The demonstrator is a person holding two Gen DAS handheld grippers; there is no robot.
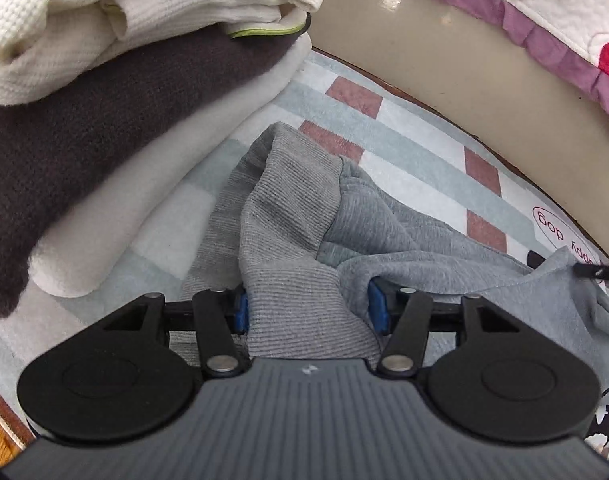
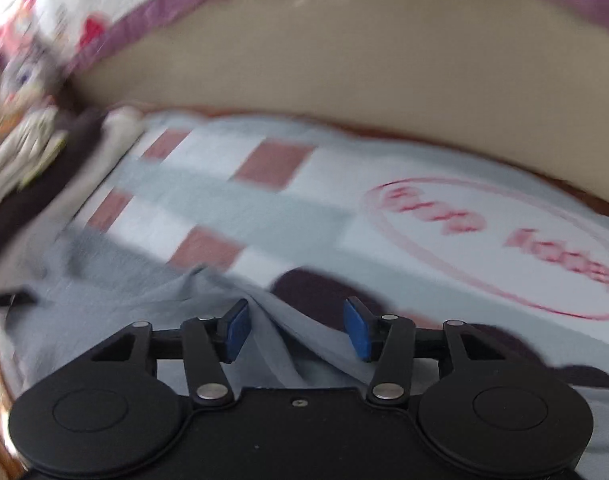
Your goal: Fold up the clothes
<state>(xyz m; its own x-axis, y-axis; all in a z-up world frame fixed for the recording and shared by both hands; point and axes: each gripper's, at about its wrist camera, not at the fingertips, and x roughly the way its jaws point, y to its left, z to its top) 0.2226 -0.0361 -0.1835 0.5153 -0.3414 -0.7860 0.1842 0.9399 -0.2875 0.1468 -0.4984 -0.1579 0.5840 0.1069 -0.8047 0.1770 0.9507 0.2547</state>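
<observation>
Left wrist view: a stack of folded clothes (image 1: 116,92) fills the upper left of the frame, a white waffle-knit piece on top, a dark brown one under it and a pale one at the bottom, all resting on a checked mat (image 1: 424,168) printed with red-brown squares. That pile lies as the task wants it. The grey garment (image 1: 304,240) in the middle of the frame does not: it is rumpled, with a ribbed cuff or hem standing up in a loose ridge and the smoother grey cloth spreading toward the lower right. By my reading, it is the piece left to fold. The left hand-held gripper (image 1: 306,308) sits at the lower middle with its blue pads spread apart, and the ribbed cloth runs up between them; the pads look to touch the bunch on either side without pinching it flat, so I judge it released rather than clenched.

Right wrist view: the frame is blurred. The right hand-held gripper (image 2: 296,328) has its pads wide apart at the lower middle, with a fold of the grey garment lying between and below them, not gripped. The mat stretches across the middle, and the folded stack shows only as a smear at the left edge.
</observation>
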